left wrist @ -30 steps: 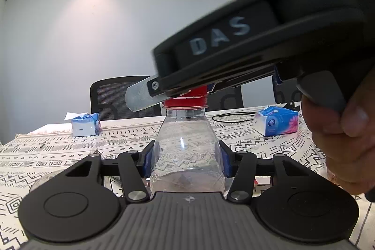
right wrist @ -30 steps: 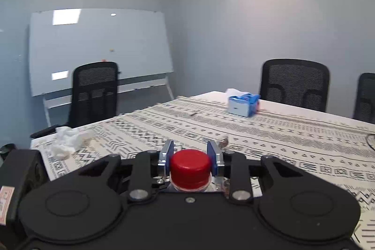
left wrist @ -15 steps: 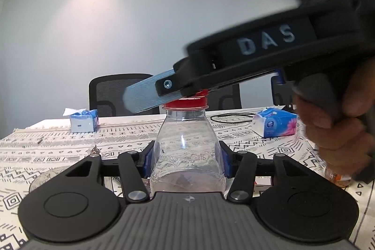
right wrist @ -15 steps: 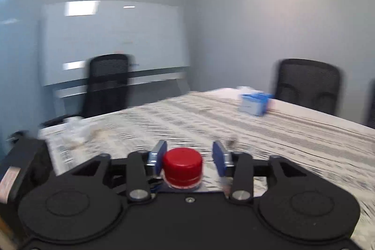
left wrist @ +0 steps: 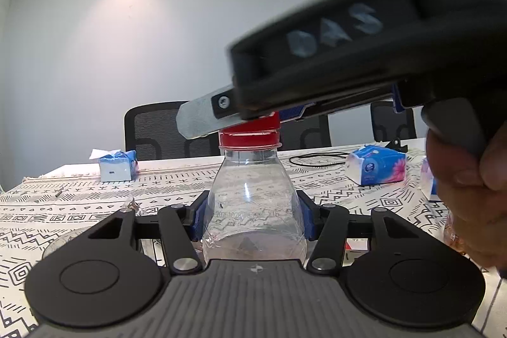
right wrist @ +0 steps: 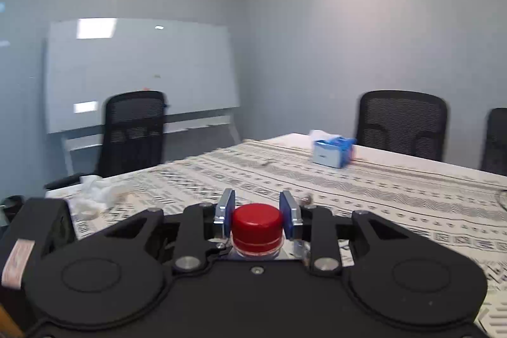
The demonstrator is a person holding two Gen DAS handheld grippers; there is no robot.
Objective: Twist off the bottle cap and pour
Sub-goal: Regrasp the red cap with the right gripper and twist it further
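Note:
A clear plastic bottle (left wrist: pixel 252 195) stands upright on the patterned tablecloth (left wrist: pixel 79 205). My left gripper (left wrist: pixel 253 217) is shut on its shoulder, blue pads pressed against both sides. The red cap (left wrist: pixel 248 132) sits on the neck and looks slightly raised above its red ring. In the right wrist view the same cap (right wrist: pixel 257 222) lies between the two blue-padded fingers (right wrist: pixel 225 216) of my right gripper (right wrist: pixel 257 216), which come in from above and touch it on both sides. The bottle's body is hidden under the right gripper in that view.
A blue tissue box (left wrist: pixel 115 167) sits at the far left, a blue-pink tissue pack (left wrist: pixel 375 168) and a black cable loop (left wrist: pixel 320 159) at the far right. A hand (left wrist: pixel 469 198) holds the right gripper. Crumpled tissue (right wrist: pixel 95 195), black chairs (right wrist: pixel 402 122) and a whiteboard (right wrist: pixel 139 72) surround the table.
The right gripper let go of the cap half a second ago and swung round. It has now turned back and closed on the cap again. The left gripper kept hold of the bottle.

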